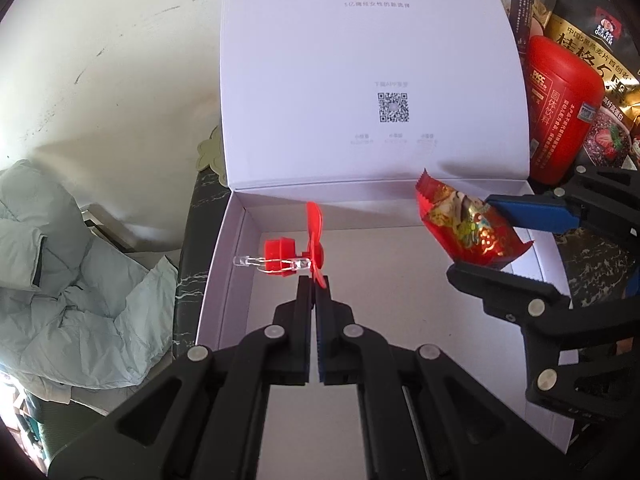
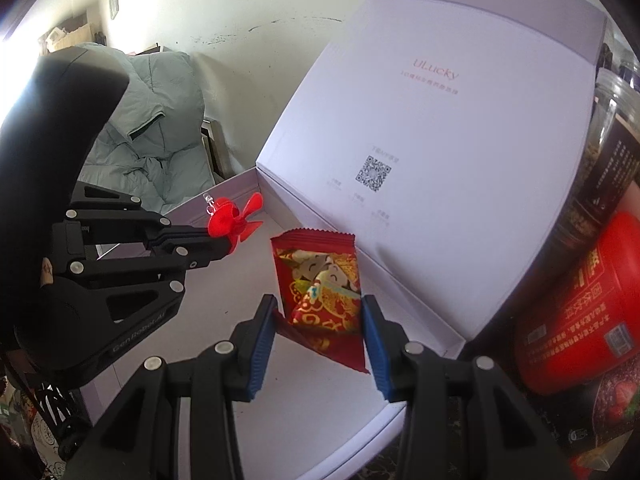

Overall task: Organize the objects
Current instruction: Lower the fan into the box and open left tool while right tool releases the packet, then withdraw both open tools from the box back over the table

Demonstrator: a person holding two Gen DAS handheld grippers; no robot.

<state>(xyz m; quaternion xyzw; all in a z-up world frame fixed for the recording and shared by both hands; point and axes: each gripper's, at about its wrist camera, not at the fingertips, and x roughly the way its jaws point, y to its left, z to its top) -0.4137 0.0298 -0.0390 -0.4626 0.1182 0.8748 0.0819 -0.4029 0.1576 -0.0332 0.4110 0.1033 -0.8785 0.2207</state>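
Red plastic propeller [image 1: 314, 240] — a small fan blade on a red hub, with a clear LED [image 1: 245, 261] and thin wire legs beside the hub. It is pinched by one blade between the pressed-together fingers of the left gripper [image 1: 314, 280] and held above the open white box [image 1: 224, 264], over the left part of its floor.

Red snack packet [image 2: 320, 288] — crimped foil, gold and cartoon print. It sits between the blue-padded fingers of the right gripper [image 2: 319, 320], both pads touching its sides, and hangs above the box's right part, tilted. The two grippers stay apart, the propeller left of the packet.

Box lid [image 1: 376, 80] — upright behind the tray, printed "ULucky" with a QR code.

Red canister [image 1: 560, 120], a dark-labelled clear jar [image 2: 608, 160] and a Quaker oats bag [image 1: 600, 52] — crowded just right of the box on the dark marbled tabletop [image 1: 580, 272].

Pale green padded jacket [image 1: 52, 272] — heaped to the left, below the white wall.
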